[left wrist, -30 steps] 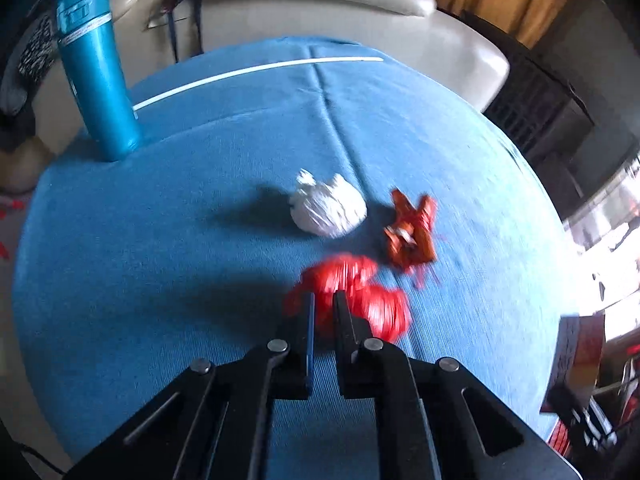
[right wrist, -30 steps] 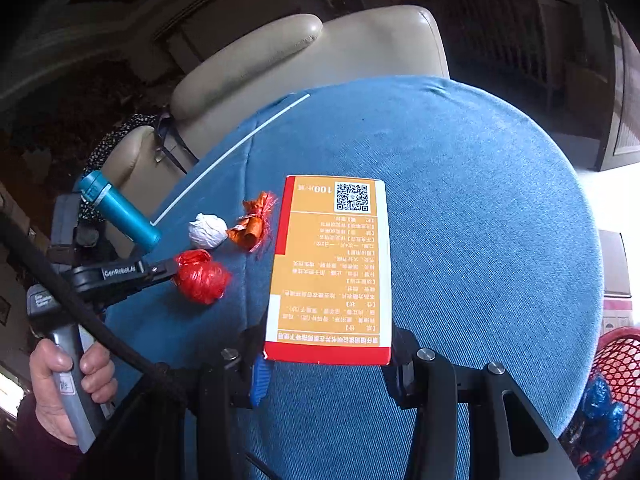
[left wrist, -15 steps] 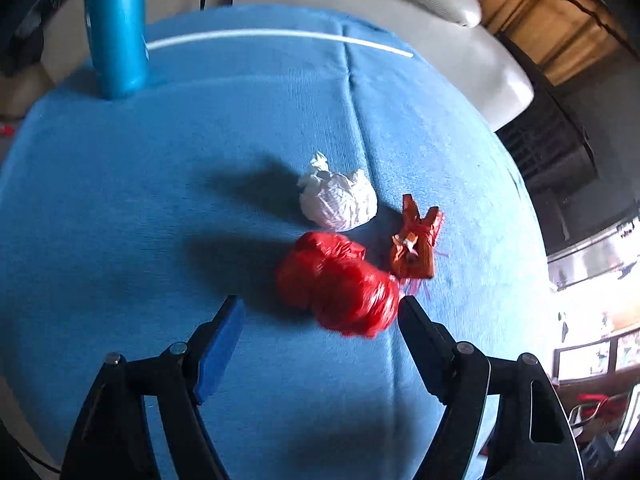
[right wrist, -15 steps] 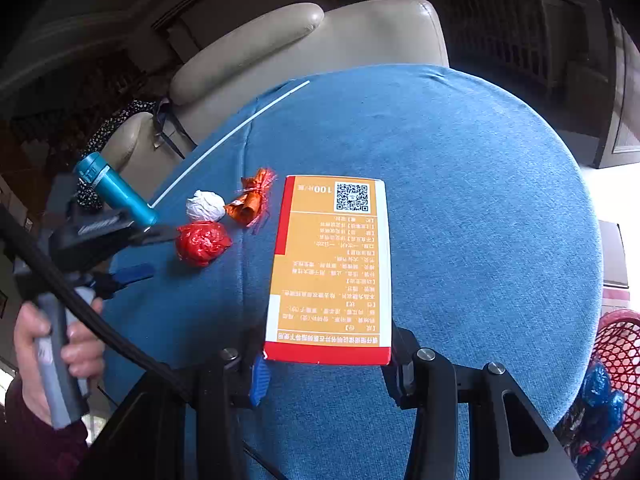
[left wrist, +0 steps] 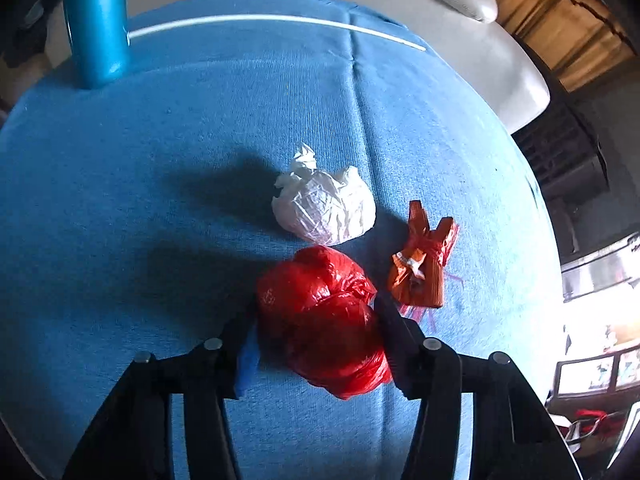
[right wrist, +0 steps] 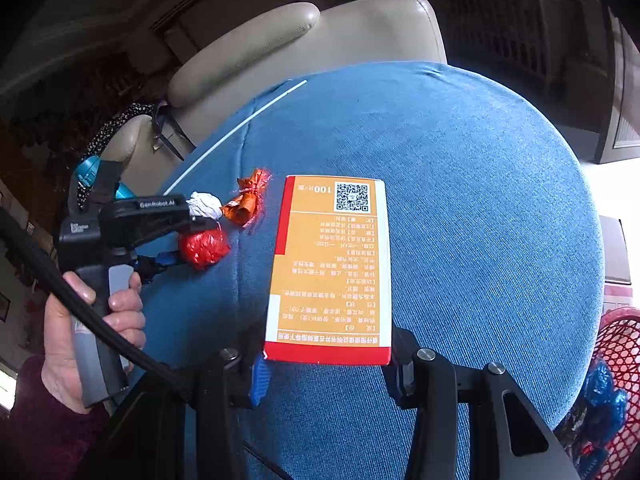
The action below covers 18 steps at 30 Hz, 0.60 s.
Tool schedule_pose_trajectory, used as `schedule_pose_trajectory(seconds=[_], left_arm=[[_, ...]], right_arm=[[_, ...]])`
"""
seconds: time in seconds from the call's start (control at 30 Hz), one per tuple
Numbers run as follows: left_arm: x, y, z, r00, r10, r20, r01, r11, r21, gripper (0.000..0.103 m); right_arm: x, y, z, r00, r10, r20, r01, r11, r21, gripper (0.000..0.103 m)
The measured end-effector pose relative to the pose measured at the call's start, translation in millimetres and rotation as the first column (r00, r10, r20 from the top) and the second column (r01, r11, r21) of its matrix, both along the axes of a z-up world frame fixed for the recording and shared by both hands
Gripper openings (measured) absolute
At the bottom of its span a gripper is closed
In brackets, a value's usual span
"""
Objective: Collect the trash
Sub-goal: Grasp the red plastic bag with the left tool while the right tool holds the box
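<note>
While the left gripper [left wrist: 316, 316] has just been closing, its two fingers [left wrist: 394, 328] now stand against either side of the red crumpled bag [left wrist: 322, 320], which fills the gap between them and rests on the blue tabletop [left wrist: 160, 200]. The pads appear to press on the bag's flanks, so the gripper is clenched around it. Just beyond the fingertips lies the white crumpled wad [left wrist: 324, 210], touching or nearly touching the far edge of the red bag. Ahead and to the right of the gripper sits the orange wrapper [left wrist: 420, 264], close beside the right finger. Far ahead to the left stands a teal bottle [left wrist: 98, 24] near the tabletop's edge, and a thin white stick [left wrist: 276, 20] lies across the far part of the cloth, with a cream sofa [left wrist: 460, 20] behind it.

From the right wrist view, the right gripper [right wrist: 326, 360] grasps the near end of an orange box [right wrist: 332, 268] with a red stripe and a printed code, the box reaching forward from the fingers above the tabletop. Off to that gripper's left, a hand [right wrist: 88, 328] holds the left gripper's handle. To the far right, below the tabletop's edge, is a red mesh basket [right wrist: 620, 344] holding something blue.
</note>
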<state>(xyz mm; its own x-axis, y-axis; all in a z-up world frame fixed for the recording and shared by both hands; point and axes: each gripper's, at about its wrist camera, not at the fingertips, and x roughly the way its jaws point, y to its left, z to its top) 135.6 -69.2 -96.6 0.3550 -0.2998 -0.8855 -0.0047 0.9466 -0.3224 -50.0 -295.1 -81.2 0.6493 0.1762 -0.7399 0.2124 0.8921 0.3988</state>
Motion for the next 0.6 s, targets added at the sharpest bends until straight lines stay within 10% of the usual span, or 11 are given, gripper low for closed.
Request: schedule_pose_trajectory(seconds=[0.23,0.6], left_arm=[[-37,-12,28,0.981,-0.127,0.144,0.104,0.982,0.154,0.051],[-114,-36,77,0.861,-0.353,0.366,0.178,0.884,0.432,0.051]], right_arm=[[-8,0,4,1.000,-0.004,0.028,0.004,1.000,-0.002,0.048],[-27,1,21,0.997,-0.012,0.077,0.014,1.000,-0.020,0.048]])
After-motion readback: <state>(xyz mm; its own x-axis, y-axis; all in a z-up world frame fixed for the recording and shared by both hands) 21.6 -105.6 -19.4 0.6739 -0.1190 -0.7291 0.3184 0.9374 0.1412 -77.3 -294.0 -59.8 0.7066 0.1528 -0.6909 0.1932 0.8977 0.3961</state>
